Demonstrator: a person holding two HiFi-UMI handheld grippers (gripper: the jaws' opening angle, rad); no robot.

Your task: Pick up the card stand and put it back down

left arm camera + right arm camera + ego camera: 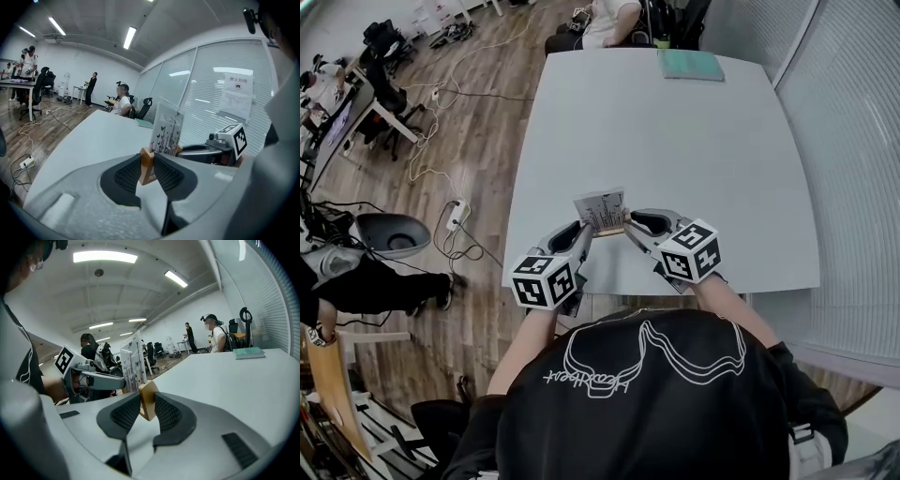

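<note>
The card stand is a wooden base [609, 232] with an upright printed card [601, 209], near the table's front edge. My left gripper [585, 236] is shut on the base's left end and my right gripper [631, 228] on its right end. In the left gripper view the wooden end [146, 165] is pinched between the dark pads, with the card [166, 129] behind it. The right gripper view shows the other wooden end [149, 399] clamped likewise, the card [133, 364] beyond. Whether the base touches the table I cannot tell.
The white table [675, 141] stretches away ahead, with a green book [690, 64] at its far edge. A seated person [609, 21] is beyond that edge. Cables and a power strip [455, 214] lie on the wooden floor to the left. A glass wall with blinds runs along the right.
</note>
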